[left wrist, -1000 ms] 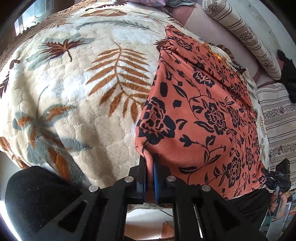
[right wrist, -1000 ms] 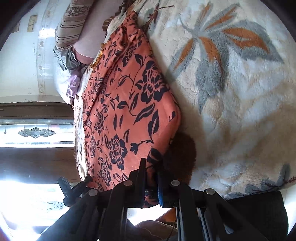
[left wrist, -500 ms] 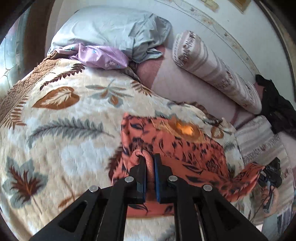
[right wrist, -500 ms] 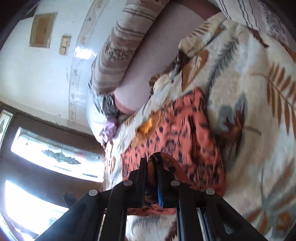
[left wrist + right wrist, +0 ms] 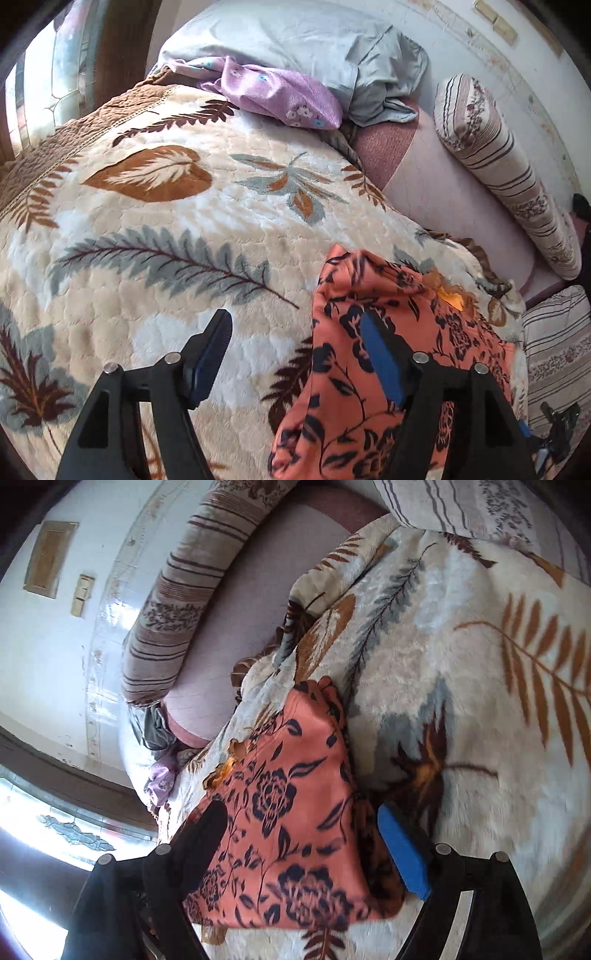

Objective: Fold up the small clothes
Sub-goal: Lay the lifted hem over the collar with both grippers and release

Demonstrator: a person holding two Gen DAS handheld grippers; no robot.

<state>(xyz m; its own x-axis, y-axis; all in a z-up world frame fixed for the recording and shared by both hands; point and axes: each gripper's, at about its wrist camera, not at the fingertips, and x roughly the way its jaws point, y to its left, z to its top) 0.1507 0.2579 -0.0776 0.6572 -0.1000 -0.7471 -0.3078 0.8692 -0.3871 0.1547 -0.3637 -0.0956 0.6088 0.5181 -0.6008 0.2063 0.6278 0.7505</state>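
Observation:
An orange garment with a dark flower print lies folded over on a cream leaf-patterned blanket. In the left wrist view my left gripper has its jaws opening wide; the cloth's left edge lies loose between the fingers, and the right blue pad rests over the cloth. In the right wrist view the same garment lies flat, and my right gripper has its jaws opening, spread either side of the garment's near corner without pinching it.
A grey pillow and a crumpled lilac cloth lie at the head of the bed. A striped bolster runs along the wall on a pink sheet. A window glows at the left.
Both grippers carried the garment's near edge up and over toward the far edge, folding it in half, then let go as their jaws spread. The cloth now lies loose on the blanket.

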